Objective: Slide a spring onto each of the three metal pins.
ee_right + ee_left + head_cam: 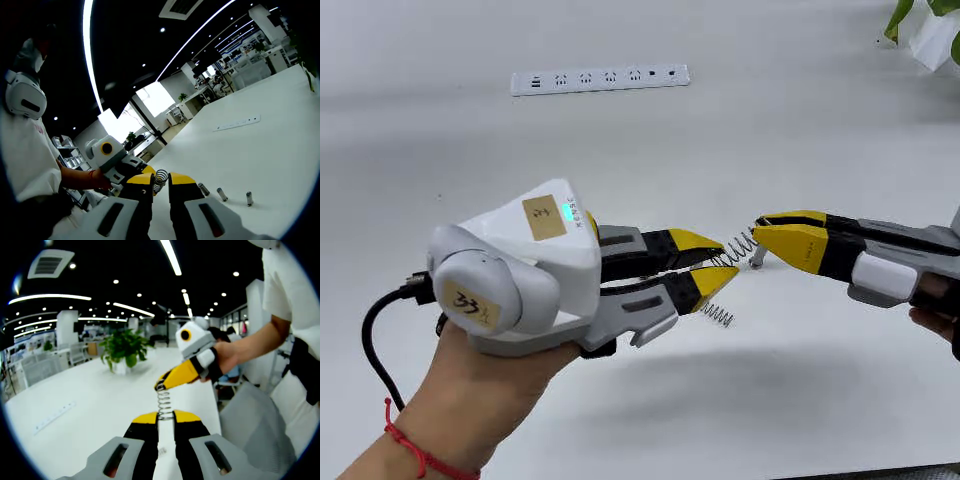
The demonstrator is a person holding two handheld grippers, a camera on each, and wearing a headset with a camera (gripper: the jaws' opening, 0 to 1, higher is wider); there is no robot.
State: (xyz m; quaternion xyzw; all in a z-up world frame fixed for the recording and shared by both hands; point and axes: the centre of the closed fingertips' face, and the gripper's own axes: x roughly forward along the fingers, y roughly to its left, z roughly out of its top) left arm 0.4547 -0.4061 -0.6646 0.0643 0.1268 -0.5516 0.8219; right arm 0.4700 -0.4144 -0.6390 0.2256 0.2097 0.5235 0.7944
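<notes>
A short coil spring [738, 247] hangs in the air between my two grippers. My left gripper [725, 262] is shut on its near end; in the left gripper view the spring [163, 401] rises from between the yellow tips [165, 416]. My right gripper [758, 228] comes in from the right, its tips pinched at the spring's other end [161, 386]. In the right gripper view the spring [160, 176] sits end-on at the tips. Two metal pins [221, 194] [249, 198] stand on the white table. A second spring [718, 315] [203, 188] lies beside them. One pin [757, 260] shows under the right gripper.
A white power strip [600, 79] lies at the back of the table. A potted plant [925, 25] stands at the far right corner. The left gripper's black cable [375, 340] trails off to the left.
</notes>
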